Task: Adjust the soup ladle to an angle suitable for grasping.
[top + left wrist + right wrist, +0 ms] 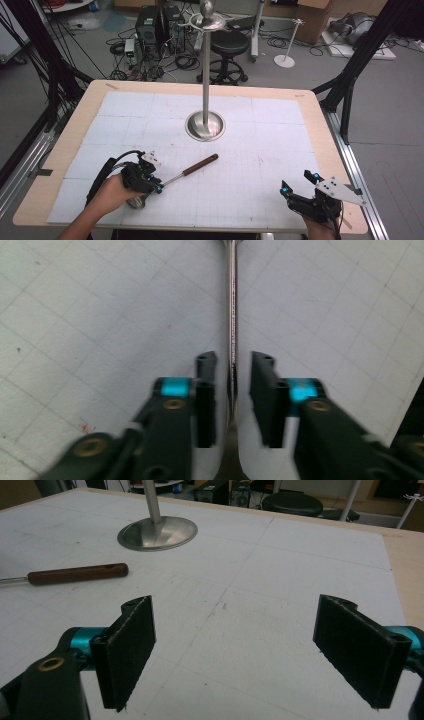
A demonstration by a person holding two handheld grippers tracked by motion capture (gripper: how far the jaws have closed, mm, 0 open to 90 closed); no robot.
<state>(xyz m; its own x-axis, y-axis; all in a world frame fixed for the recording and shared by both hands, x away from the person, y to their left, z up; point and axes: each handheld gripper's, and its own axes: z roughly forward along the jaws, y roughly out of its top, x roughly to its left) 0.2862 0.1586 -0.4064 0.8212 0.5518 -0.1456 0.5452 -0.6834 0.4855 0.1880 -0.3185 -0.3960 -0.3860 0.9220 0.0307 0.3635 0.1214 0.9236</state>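
A utensil with a brown wooden handle [201, 165] and a thin metal shaft [172, 179] lies slantwise on the white gridded mat [250, 150]; its metal bowl end [136, 201] peeks out under my left hand. My left gripper [159, 189] straddles the shaft [231, 300] near that end. The jaws stand a little apart, with a gap on either side of the shaft, so the pads [206, 390] do not press on it. My right gripper [299, 182] rests near the front right corner, wide open and empty [235, 625]. From there the handle [75, 574] lies to the far left.
A tall metal pole on a round dished base [205, 125] stands at the mat's centre, with its base [157, 532] beyond the handle. The wooden table edge [320, 125] borders the mat. A black stool [229, 45], cables and tripod legs are on the floor behind.
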